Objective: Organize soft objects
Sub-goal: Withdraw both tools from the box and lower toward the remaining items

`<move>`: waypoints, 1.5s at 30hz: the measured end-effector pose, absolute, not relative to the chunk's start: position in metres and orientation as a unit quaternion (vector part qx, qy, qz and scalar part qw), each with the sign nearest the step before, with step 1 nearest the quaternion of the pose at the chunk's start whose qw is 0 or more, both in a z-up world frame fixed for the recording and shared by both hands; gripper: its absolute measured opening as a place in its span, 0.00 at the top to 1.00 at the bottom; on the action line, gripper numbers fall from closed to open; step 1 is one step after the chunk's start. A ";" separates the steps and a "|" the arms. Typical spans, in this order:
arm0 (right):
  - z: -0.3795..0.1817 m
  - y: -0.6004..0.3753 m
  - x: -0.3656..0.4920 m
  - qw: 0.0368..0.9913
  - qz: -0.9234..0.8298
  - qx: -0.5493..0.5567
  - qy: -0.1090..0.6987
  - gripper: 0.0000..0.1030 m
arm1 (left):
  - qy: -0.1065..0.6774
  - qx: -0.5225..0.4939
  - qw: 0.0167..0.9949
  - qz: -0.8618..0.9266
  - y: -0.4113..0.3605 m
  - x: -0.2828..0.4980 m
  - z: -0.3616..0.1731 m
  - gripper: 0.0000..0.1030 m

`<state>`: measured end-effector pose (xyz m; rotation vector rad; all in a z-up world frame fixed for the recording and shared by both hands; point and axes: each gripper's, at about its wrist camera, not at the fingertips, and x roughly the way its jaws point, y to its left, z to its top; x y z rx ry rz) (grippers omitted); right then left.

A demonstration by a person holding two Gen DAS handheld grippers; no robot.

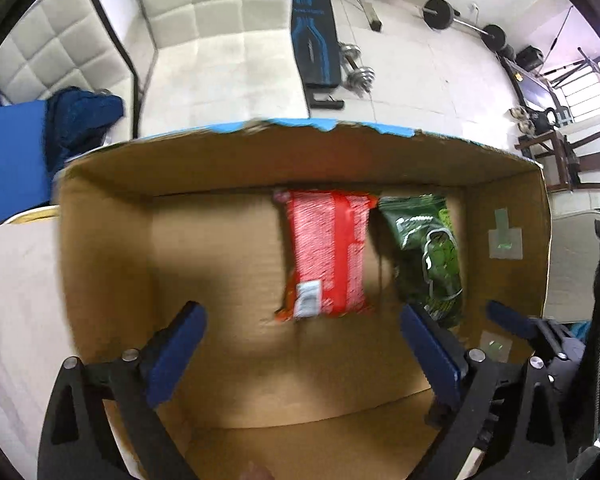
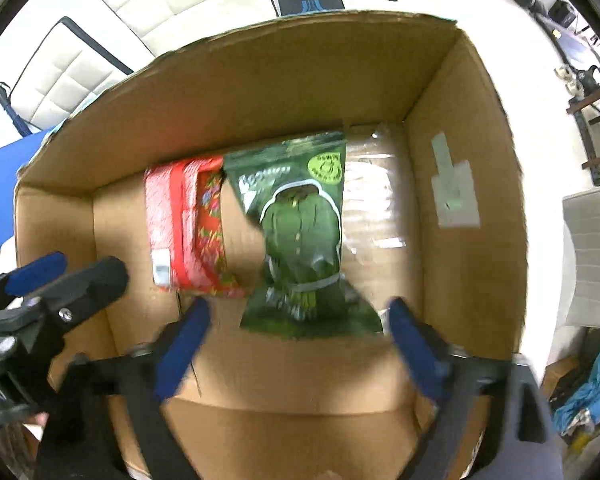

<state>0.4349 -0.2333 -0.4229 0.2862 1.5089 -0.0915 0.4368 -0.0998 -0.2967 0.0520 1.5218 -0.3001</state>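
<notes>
An open cardboard box (image 1: pixel 108 248) (image 2: pixel 460 120) fills both views. On its floor lie a red snack packet (image 1: pixel 328 252) (image 2: pixel 188 232) and, to its right, a green snack packet (image 1: pixel 428 248) (image 2: pixel 304 232). My left gripper (image 1: pixel 300 324) is open and empty above the box, near the red packet's close end. My right gripper (image 2: pixel 296 320) is open over the box with the green packet's near end between its blue fingers; it does not grip it. The right gripper's fingers (image 1: pixel 508 320) also show at the right of the left wrist view.
The box sits on a table with a pale cloth (image 1: pixel 16 300). A dark blue cloth (image 1: pixel 80 120) and a blue sheet (image 1: pixel 8 152) lie past the box's left side. White quilted chairs (image 1: pixel 220 40), a weight bench (image 1: pixel 314 40) and barbells (image 1: pixel 460 20) stand beyond.
</notes>
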 end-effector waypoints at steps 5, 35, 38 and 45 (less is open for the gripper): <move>-0.403 -0.219 0.405 0.733 -0.042 0.113 0.670 0.00 | 0.660 0.047 0.741 -0.117 -0.088 0.408 -0.278 0.03; -0.276 -0.201 0.239 0.783 0.006 0.102 0.614 0.00 | 0.563 -0.014 0.826 -0.027 -0.024 0.220 -0.158 0.03; -0.307 -0.203 0.219 0.759 0.003 0.105 0.643 0.00 | 0.586 -0.013 0.810 -0.001 -0.010 0.199 -0.179 0.03; -0.420 -0.220 0.168 0.658 -0.032 0.182 0.730 0.00 | 0.674 -0.013 0.738 0.029 0.013 0.151 -0.275 0.03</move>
